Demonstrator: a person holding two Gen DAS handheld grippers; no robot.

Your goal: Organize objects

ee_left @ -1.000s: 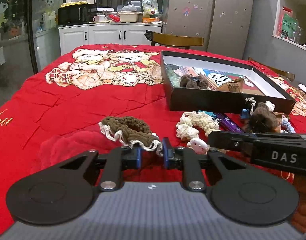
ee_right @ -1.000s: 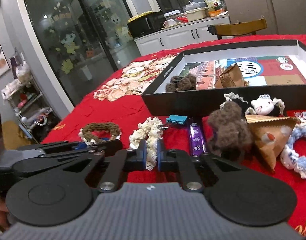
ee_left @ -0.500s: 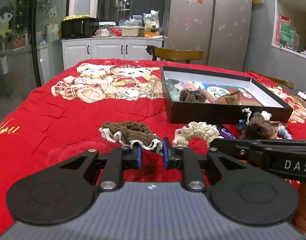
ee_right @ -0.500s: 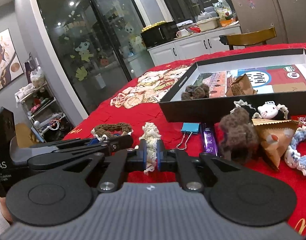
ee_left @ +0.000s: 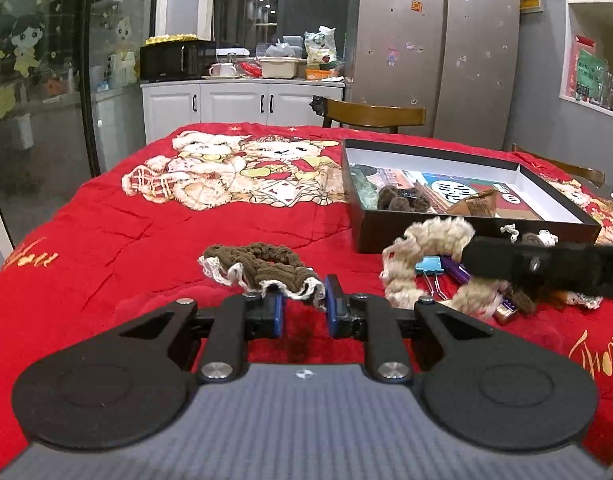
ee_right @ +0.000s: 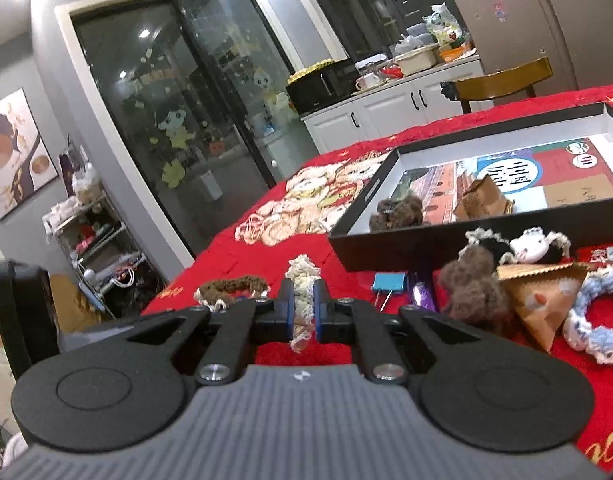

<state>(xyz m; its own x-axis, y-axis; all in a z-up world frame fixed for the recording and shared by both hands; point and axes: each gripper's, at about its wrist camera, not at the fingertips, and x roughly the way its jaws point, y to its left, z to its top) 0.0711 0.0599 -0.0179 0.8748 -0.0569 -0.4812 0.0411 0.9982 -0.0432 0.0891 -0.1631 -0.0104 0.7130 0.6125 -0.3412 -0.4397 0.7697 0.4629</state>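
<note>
The right claw [ee_right: 304, 312] is gripping the cream crocheted scrunchie [ee_right: 302, 280], lifting it clear of the red quilt [ee_left: 146, 240]. The left claw [ee_left: 304, 306] is sitting narrowly parted at the brown lace-edged scrunchie [ee_left: 262, 266]. Raising the cream scrunchie over the black box's [ee_right: 346, 248] wall should avoid snagging.

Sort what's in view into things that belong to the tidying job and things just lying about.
Job: cream scrunchie in right gripper; brown scrunchie at left gripper; black box; binder clip.
Lying about: microwave; chair; fridge.
</note>
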